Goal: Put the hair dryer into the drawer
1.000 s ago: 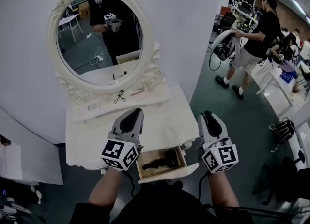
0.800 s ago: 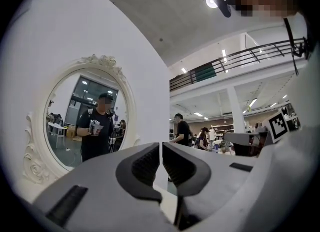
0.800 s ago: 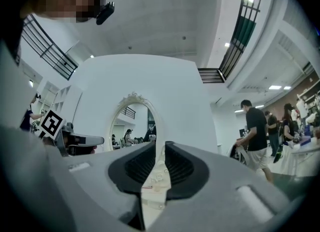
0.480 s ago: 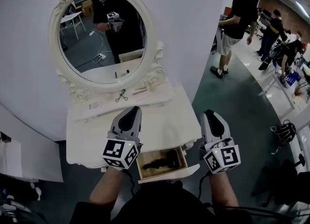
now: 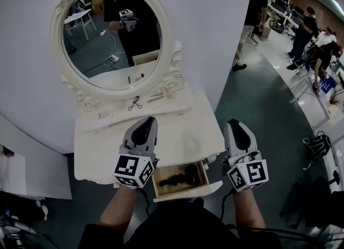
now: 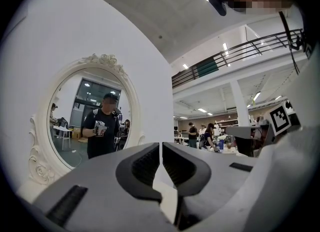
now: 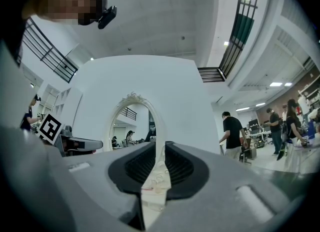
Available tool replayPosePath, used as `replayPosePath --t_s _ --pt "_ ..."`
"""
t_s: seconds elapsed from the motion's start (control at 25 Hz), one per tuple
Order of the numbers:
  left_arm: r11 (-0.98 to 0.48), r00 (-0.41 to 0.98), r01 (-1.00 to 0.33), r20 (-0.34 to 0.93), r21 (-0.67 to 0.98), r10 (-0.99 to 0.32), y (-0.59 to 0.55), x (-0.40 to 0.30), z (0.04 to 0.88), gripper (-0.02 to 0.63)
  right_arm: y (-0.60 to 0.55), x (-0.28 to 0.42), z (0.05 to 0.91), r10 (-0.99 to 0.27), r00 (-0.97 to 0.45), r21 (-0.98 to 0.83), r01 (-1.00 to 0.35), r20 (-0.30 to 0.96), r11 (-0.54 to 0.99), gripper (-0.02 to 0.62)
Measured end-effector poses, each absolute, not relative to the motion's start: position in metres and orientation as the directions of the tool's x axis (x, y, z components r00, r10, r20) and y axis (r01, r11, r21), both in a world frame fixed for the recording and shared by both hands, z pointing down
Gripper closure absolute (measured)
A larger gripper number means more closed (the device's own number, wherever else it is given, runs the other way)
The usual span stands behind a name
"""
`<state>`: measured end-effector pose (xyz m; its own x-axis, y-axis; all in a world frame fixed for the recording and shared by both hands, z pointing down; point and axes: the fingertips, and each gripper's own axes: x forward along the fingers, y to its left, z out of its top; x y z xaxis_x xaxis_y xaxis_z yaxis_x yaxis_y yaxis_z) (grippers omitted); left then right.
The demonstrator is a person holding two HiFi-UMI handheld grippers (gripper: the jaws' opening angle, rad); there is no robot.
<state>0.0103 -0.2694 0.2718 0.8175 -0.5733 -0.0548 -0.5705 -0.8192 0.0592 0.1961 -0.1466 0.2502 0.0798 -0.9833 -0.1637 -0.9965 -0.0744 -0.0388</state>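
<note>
Lying flat in the open, wood-lined drawer [image 5: 188, 191] of the white dressing table [image 5: 188, 135]: hair dryer [image 5: 174, 177], black, stretched across the drawer floor and touched by neither gripper.

Hovering over the table top, up and to the left of the dryer in the head view: left gripper [image 5: 146, 122] [image 6: 160, 148], pointed toward the oval mirror [image 5: 110, 33]. Jaws pressed together with only a hairline slit between the ribbed pads; nothing pinched.

Hanging off the table's right edge, up and to the right of the dryer: right gripper [image 5: 234, 125] [image 7: 160, 152], likewise aimed at the mirror wall. Jaws just been closing, now narrowly apart with a thin wedge of gap; nothing between them but the far-off table and mirror frame seen through the slot.

Sitting below both sets of fingertips and nearer the person's body, the dryer falls between the two marker cubes [image 5: 133, 171] in the head view, closer to the left one, clear of either pair of jaws.
</note>
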Motion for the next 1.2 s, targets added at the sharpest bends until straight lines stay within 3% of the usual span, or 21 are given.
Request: replayPosePath --t_s 1.2 --pt "-0.815 0.815 -0.578 -0.02 0.047 -0.579 -0.2673 0.0155 0.281 0.588 -0.1486 0.1986 0.252 -0.986 0.05 -0.026 -0.999 -0.161 -0.046 0.549"
